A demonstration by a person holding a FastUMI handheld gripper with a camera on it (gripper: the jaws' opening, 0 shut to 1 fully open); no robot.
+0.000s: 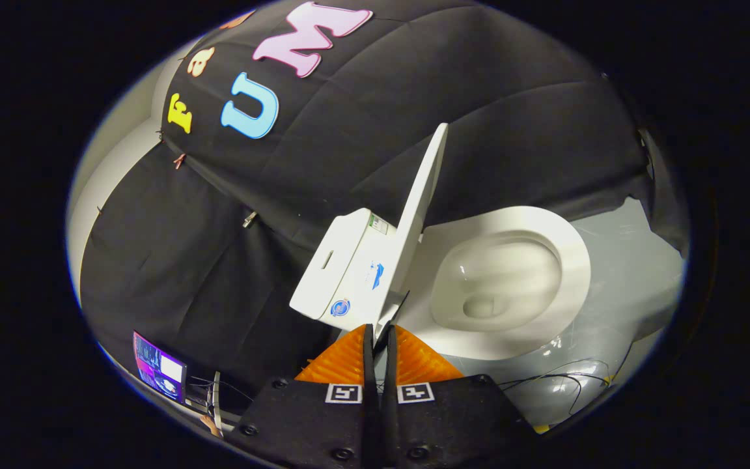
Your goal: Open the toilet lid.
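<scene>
The gripper (pixel 380 339), fingers pressed together on nothing, points at the raised toilet lid (pixel 422 208) just ahead.

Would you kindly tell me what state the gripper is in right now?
Gripper: jaws closed together with nothing between them, just short of the raised toilet lid.

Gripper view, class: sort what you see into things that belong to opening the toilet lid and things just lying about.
Belong to the job:
- toilet lid, already raised upright
- toilet seat and bowl, uncovered
- gripper, fingers closed together with nothing between them, just short of the toilet

Just lying about:
- tank behind the lid
- screen
- cables on the floor
</scene>
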